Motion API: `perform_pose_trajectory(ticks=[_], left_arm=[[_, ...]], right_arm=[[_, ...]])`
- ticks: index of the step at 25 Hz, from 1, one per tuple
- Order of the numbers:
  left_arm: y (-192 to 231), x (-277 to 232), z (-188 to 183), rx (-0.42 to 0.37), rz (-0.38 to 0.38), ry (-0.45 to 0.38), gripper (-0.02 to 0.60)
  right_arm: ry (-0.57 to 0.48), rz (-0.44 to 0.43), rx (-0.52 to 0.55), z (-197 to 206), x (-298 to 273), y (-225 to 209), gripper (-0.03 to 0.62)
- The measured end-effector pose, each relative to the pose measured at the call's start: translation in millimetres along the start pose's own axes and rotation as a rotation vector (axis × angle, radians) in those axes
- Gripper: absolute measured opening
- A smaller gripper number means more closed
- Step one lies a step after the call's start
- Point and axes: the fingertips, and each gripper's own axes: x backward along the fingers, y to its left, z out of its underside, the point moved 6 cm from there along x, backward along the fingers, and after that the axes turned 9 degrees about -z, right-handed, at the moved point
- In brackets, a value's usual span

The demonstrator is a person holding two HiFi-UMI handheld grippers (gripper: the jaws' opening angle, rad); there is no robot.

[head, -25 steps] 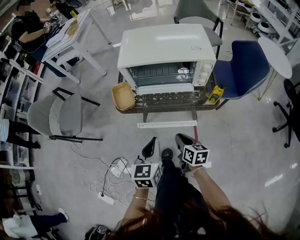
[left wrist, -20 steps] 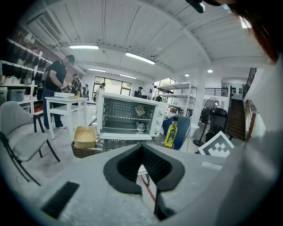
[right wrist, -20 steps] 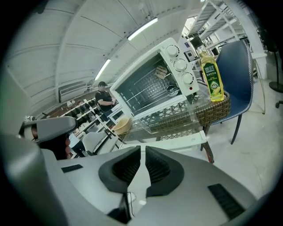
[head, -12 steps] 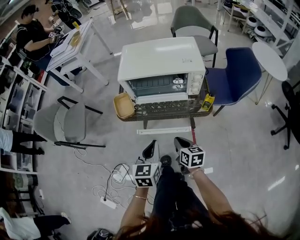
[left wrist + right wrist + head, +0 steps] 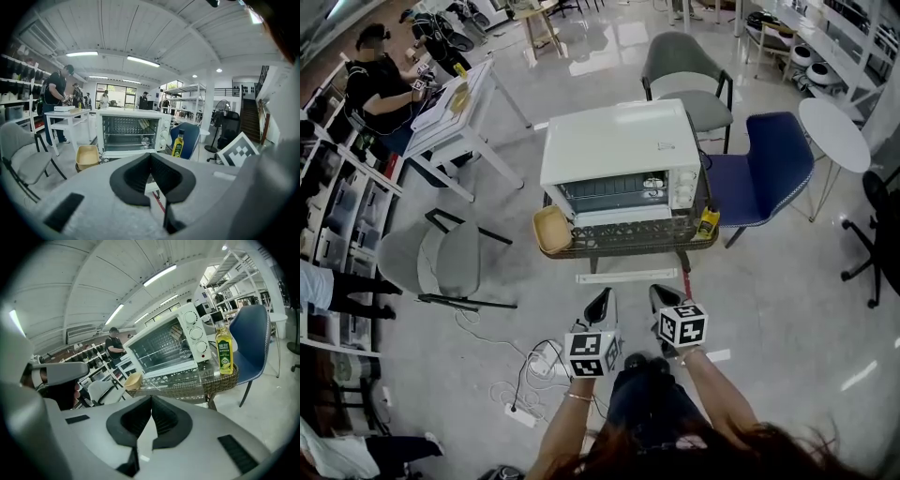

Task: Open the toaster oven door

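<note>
The white toaster oven [image 5: 619,155] stands on a low wicker table [image 5: 628,242]. Its door looks folded down in front, and the wire racks show in the left gripper view [image 5: 131,133] and the right gripper view [image 5: 168,350]. My left gripper [image 5: 604,294] and right gripper [image 5: 659,292] are side by side close to my body, well short of the oven. The left gripper [image 5: 151,155] is shut with nothing in it. The right gripper [image 5: 151,398] has just been closing and is shut, nothing between its jaws.
A yellow oil bottle [image 5: 707,223] and a tan tray [image 5: 551,231] sit on the table's ends. A blue chair [image 5: 764,173] and a grey chair [image 5: 684,66] stand by the oven, folding chairs [image 5: 431,262] at left. Cables [image 5: 534,370] lie on the floor.
The view has pulled up and back, so the oven looks smaller and more of the room shows. Both grippers stay side by side near my body.
</note>
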Motion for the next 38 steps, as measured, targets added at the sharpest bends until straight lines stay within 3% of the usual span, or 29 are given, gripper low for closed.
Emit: perform_pose_trajectory(ticks=[12, 38], left_arm=[[-15, 29, -44, -0.041, 0.066, -0.063, 0.014], [-1, 99, -126, -0.096, 0.177, -0.211, 0.014]], right_arm=[[-0.087, 0.03, 0.12, -43, 39, 37, 0.0], [-0.231, 0.054, 0.298, -115, 88, 146, 0.0]])
